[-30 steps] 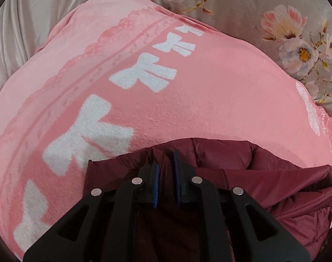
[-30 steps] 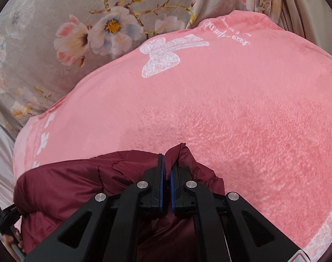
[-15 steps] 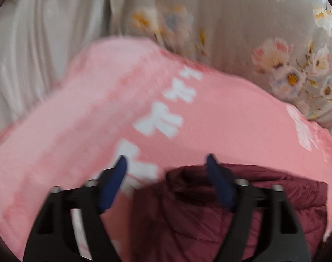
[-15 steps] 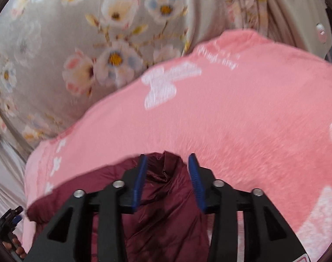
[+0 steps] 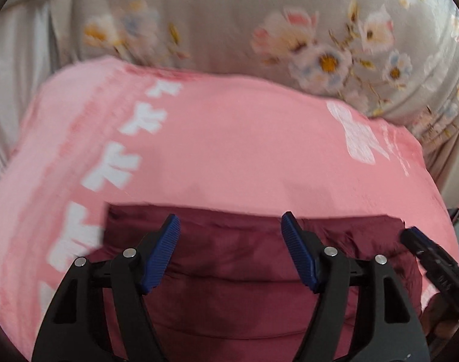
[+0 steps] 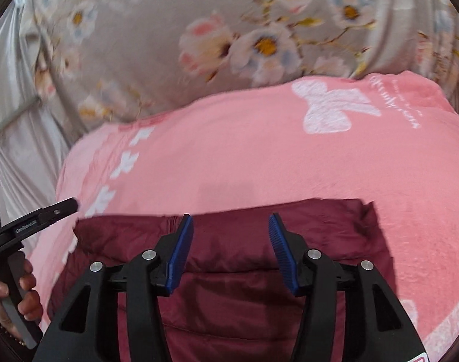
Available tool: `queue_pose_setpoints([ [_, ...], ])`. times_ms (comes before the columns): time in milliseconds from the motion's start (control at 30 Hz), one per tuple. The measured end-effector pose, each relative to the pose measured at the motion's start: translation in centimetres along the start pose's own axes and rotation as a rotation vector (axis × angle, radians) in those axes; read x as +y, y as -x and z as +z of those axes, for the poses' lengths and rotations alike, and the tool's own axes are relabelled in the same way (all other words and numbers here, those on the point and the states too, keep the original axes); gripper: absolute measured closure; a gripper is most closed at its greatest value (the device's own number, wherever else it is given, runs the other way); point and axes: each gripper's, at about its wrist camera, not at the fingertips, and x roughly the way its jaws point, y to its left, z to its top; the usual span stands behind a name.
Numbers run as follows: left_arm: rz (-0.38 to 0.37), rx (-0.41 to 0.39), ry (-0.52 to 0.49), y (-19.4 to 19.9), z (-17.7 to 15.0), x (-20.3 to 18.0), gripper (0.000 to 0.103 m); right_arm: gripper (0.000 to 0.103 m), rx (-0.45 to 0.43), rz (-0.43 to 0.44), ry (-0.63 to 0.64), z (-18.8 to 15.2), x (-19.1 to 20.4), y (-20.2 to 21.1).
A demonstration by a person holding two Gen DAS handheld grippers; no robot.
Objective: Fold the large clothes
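Both claws have let go and lifted: left claw and right claw gape apart above the jacket on the blanket.

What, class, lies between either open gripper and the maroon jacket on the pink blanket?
Nothing visible. The left gripper and right gripper both hang open directly over the maroon jacket, which lies uncovered on the pink blanket.

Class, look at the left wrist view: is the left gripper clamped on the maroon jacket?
No: the left gripper has its jaws wide apart above the maroon jacket, gripping nothing.
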Motion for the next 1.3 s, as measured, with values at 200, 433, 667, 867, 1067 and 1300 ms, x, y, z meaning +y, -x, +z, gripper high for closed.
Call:
queue_pose_setpoints([
  [200, -0.002, 0.084, -0.003, -4.1, -1.8, -0.8, 0.036, 0.061, 0.171, -0.013, 0.084, -1.1, 1.1, -5.2],
  [433, -0.006, 0.062, 0.012, -3.2, -0.7, 1.0, 0.036, 0.103, 0.041, 0.043, 0.100, 1.4, 2.2, -2.6],
  [667, -0.069, 0.089, 0.006, -4.7, 0.6, -0.2, 0.035, 0.103, 0.103, 0.001, 0.079, 2.5, 1.5, -6.9],
  [867, -0.007, 0.119, -0.045, -8.5, -1.6, -1.4, 0.034, 0.103, 0.162, -0.012, 0.040, 0.5, 0.3, -9.8],
  [1067, 0.018, 0.087, -0.076, -10.1, -2.2, -1.9, 0.027, 0.103, 0.180, -0.006, 0.026, 0.0, 0.0, -11.2],
  [1300, 0.047, 0.047, -0.107, -10.7, -2.8, -2.5, 0.022, 0.103, 0.164, -0.014, 0.044, -0.5, 0.1, -11.4],
])
